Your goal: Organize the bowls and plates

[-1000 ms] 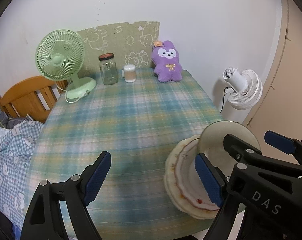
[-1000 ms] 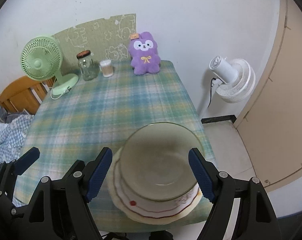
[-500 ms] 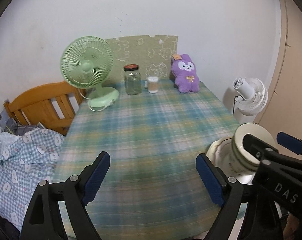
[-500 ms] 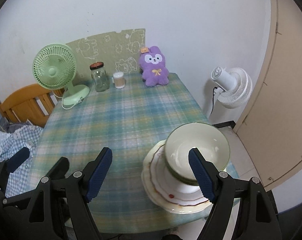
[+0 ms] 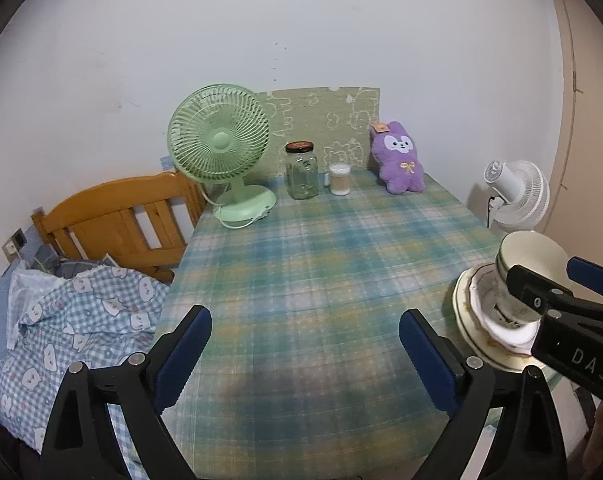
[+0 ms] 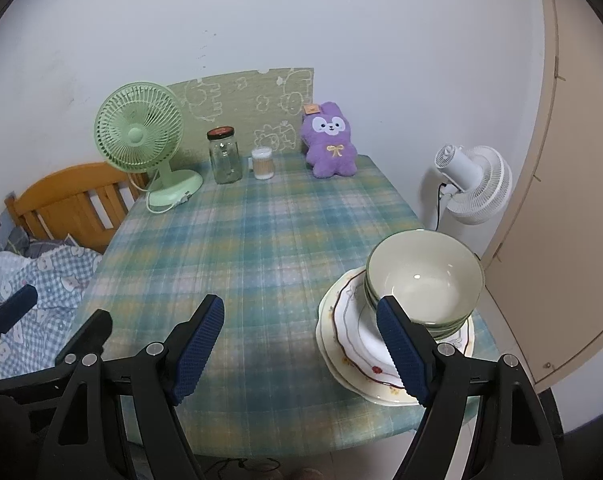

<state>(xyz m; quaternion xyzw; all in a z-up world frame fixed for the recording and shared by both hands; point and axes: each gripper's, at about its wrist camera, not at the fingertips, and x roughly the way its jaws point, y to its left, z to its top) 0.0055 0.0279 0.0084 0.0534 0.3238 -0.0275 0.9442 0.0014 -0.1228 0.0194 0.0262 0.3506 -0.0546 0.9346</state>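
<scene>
Right wrist view: one stack of bowls (image 6: 423,280), at least two nested, is sitting on one pile of plates (image 6: 353,344), at least two, at the near right corner of the plaid table (image 6: 261,240). The right gripper (image 6: 301,350) is hanging released and empty, its right finger overlapping the stack. The left gripper (image 5: 305,354) is gaping, its jaws just widening on nothing; at the far edge are standing one green fan (image 5: 221,148), one jar (image 5: 301,172), one small cup (image 5: 339,179), one purple plush (image 5: 401,158).

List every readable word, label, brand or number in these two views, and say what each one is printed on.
"DAS": white letters on the black body of the right gripper, seen in the left wrist view; the word may run on past the frame edge.
Orange tag on the purple plush toy: too small to read.
Lid of the glass jar: dark markings, unreadable.
Bowls and plates: painted decoration only, no lettering visible.
</scene>
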